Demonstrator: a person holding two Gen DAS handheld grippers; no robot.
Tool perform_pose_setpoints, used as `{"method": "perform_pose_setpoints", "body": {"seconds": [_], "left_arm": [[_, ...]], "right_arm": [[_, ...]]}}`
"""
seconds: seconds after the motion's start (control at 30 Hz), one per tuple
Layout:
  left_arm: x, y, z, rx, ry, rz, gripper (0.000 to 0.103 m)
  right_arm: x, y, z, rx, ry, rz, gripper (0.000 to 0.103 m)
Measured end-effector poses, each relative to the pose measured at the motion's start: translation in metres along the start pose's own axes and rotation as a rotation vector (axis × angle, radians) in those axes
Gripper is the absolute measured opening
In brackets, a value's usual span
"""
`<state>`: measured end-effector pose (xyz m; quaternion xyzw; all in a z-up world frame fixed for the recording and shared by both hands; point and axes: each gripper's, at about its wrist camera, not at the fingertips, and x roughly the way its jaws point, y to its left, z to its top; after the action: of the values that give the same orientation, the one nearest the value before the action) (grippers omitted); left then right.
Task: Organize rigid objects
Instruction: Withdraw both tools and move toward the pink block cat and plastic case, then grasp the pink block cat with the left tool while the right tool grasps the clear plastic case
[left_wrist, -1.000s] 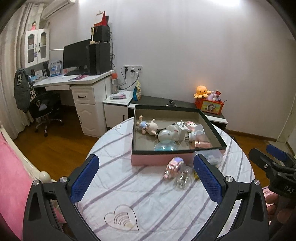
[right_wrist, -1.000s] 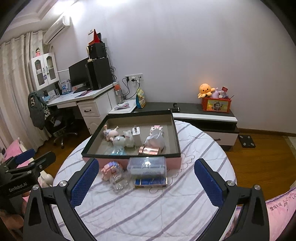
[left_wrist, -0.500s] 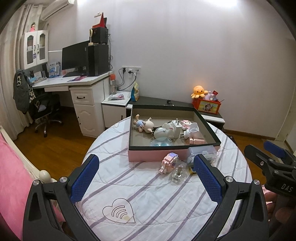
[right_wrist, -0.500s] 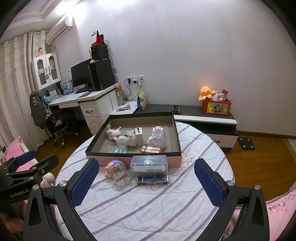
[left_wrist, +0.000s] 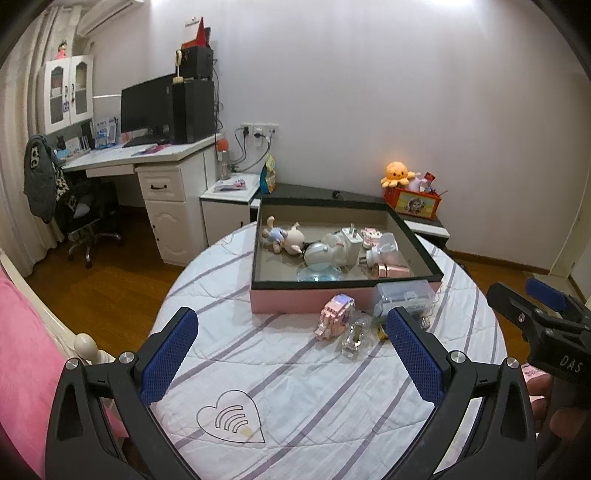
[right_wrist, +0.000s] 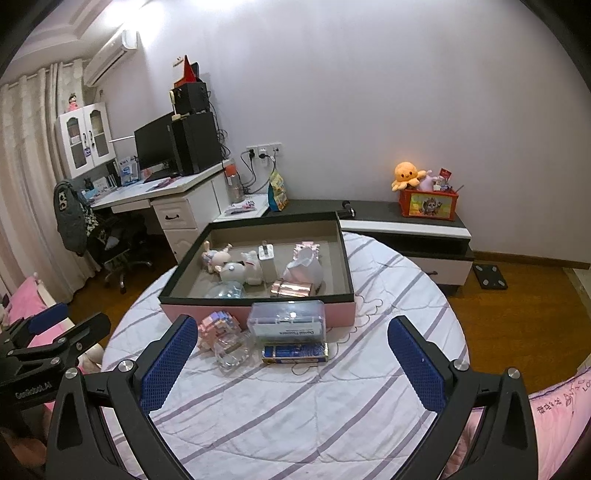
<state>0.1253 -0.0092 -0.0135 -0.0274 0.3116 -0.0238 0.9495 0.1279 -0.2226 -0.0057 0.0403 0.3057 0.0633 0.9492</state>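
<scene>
A pink box with a black rim stands on the round table and holds small toys, a white charger and a rose-gold item. In front of it lie a pink block toy, a clear glass bottle, a clear plastic case and a blue flat tin. My left gripper is open and empty above the near table. My right gripper is open and empty, short of the loose items.
The table wears a white striped cloth with a heart logo. Pink bedding lies left, and more lies at the right. A desk with a monitor and a low cabinet stand behind.
Both grippers have drawn back from the table and risen a little; the box and loose items look smaller and farther. Both stay open.
</scene>
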Motion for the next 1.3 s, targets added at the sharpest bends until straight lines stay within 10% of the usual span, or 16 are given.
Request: {"method": "perform_pose_setpoints", "body": {"seconds": [1.3], "left_arm": [[0.169, -0.02, -0.024, 0.076, 0.247, -0.12, 0.094]], "right_arm": [[0.148, -0.007, -0.01, 0.017, 0.26, 0.048, 0.103]]}}
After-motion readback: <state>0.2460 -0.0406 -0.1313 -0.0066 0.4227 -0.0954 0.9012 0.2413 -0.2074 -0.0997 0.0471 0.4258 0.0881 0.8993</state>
